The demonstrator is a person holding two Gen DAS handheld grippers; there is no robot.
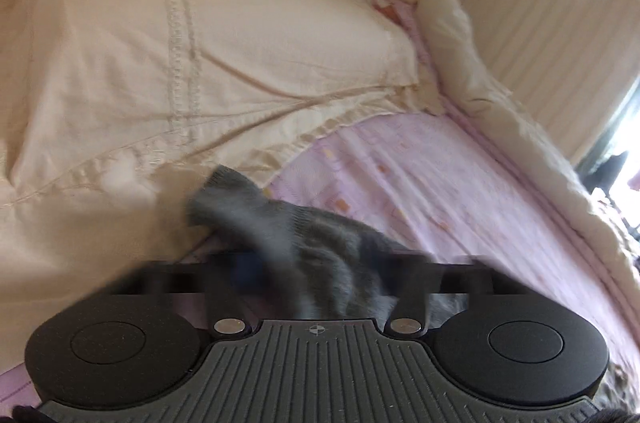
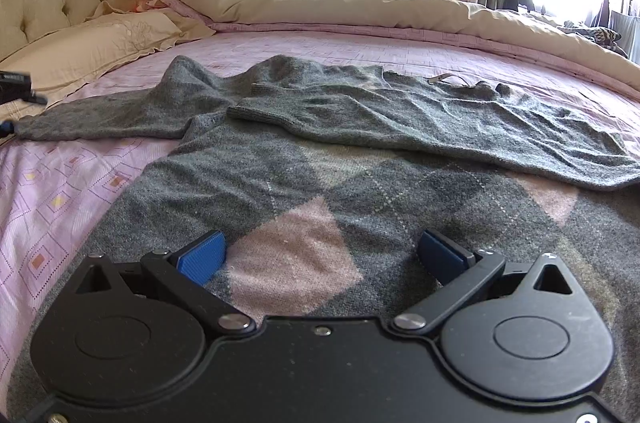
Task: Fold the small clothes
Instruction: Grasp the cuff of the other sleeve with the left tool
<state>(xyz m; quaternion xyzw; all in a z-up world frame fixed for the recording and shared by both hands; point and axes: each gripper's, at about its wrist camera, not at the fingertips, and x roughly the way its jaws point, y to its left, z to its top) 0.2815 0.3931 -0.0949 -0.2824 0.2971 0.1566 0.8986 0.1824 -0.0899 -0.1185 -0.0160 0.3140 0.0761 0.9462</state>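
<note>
The grey argyle sweater [image 2: 320, 183] lies spread on the pink patterned sheet [image 2: 60, 191] of the bed, front up, its grey-and-pink diamonds under your right gripper [image 2: 322, 253]; one sleeve [image 2: 420, 119] is already laid across the chest, cuff toward the middle, while the other sleeve [image 2: 112, 121] trails out toward the cream pillow [image 2: 92, 43] at the left; so, by my reading, you are midway through the sleeve folds, with the body fold not yet made. Your right gripper hovers low over the hem end with its blue pads [image 2: 202, 257] spread wide and nothing between them; whether they touch the knit cannot be told. Your left gripper [image 1: 316, 275] is at the outstretched sleeve's end [image 1: 256, 223]; the wrist view is smeared with motion, grey knit bunches up between the fingers and rises in front of the pillow [image 1: 200, 43], so it appears to be pinched there, yet the blur hides the pads and I cannot tell for certain that they are closed on it. The next move, I judge, calls for you to carry that cuff up and across the chest to lie over its twin, keeping the sleeve flat and the shoulder line straight; your right gripper may need to pin the body so the light knit does not drag on the sheet.
</note>
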